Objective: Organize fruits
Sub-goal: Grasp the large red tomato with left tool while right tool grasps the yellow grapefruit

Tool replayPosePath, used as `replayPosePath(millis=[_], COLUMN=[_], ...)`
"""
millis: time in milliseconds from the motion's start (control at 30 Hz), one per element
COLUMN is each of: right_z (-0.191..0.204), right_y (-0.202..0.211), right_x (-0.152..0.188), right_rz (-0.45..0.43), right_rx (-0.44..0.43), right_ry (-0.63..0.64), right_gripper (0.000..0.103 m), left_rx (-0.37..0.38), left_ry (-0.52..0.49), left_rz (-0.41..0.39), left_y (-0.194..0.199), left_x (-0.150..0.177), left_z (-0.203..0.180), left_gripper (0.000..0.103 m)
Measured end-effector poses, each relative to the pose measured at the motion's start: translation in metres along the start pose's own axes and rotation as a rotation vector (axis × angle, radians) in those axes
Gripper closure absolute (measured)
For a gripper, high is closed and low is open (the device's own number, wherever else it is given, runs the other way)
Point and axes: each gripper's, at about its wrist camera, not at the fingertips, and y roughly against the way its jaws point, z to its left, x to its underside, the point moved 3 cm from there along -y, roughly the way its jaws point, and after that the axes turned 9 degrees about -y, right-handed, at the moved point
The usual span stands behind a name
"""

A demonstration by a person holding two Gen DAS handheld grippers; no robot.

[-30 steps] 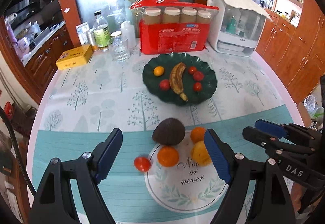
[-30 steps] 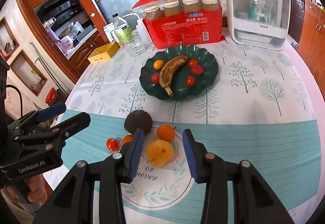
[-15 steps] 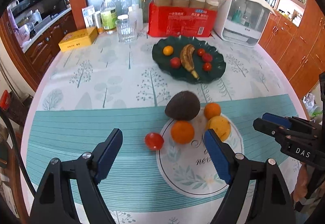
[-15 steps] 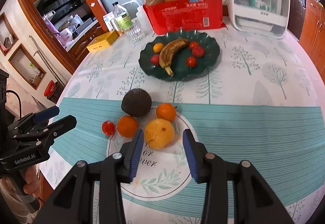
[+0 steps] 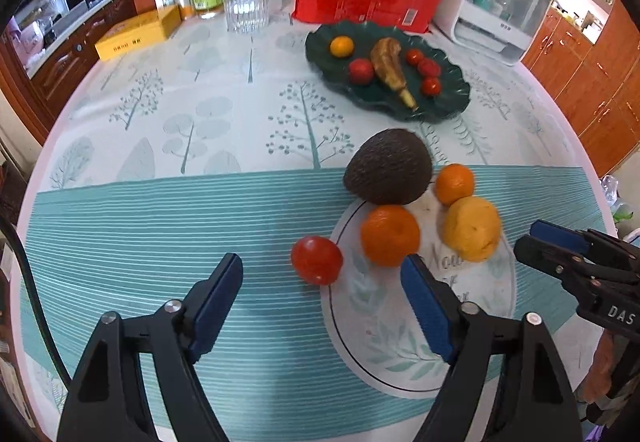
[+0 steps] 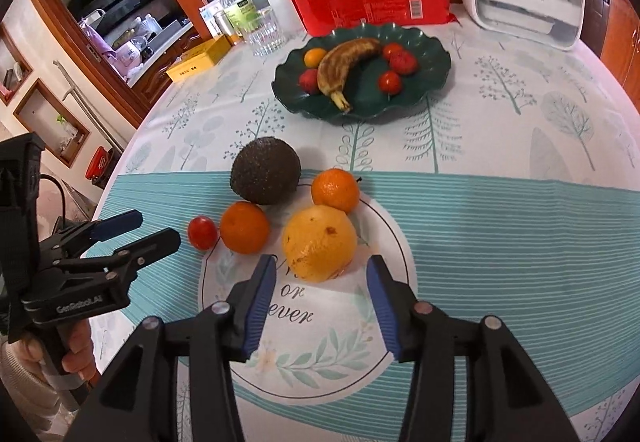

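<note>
Loose fruit lies on the tablecloth near me: a dark avocado [image 5: 388,166], two oranges [image 5: 390,234] [image 5: 455,183], a yellow citrus [image 6: 319,248] and a red tomato [image 5: 317,260]. My left gripper [image 5: 322,280] hangs just before the tomato, its jaws closing, nothing pressed between them. My right gripper [image 6: 321,274] is lined up on the yellow citrus, jaws opening, pads apart from it. A dark green plate [image 5: 448,105] farther back holds a banana [image 5: 390,67], a small orange and several tomatoes.
Behind the plate stand a red package of paper cups [image 5: 372,1], a white appliance [image 5: 496,9], a glass [image 5: 245,5], bottles and a yellow box [image 5: 138,33]. Wooden cabinets ring the round table. A hand [image 6: 76,354] grips the left tool.
Both grippers have come down toward the loose fruit, which now looks larger. The right jaws have spread wider around the yellow citrus; the left jaws have narrowed slightly.
</note>
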Motion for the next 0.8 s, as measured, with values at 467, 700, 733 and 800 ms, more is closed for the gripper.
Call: replayPosePath(millis=[467,700,733,800], right_z=[0.006,0.007,0.008,0.01], right_y=[-0.033,-0.041,-0.042,-0.044], right_x=[-0.005,-0.007,-0.007,-0.007], right_rz=[0.025,0.008,0.006,0.003], right_rx=[0.021,0.035,0.036,0.038], right_ry=[-0.012,-0.006,-0.001,0.005], right_gripper=[0.055,0.053,0.053,0.052], left_rx=[0.072,0.111,0.114,0.118], left_ry=[-0.005,-0.008,-0.009,-0.012], left_rz=[0.068,0.079,0.082,0.086], left_y=[-0.043,-0.051,-0.052,-0.054], left_x=[0.004,0.003,0.002,0.003], left_z=[0.012,0.012,0.011,0.01], left_gripper=[0.055,0.065,0.065,0.067])
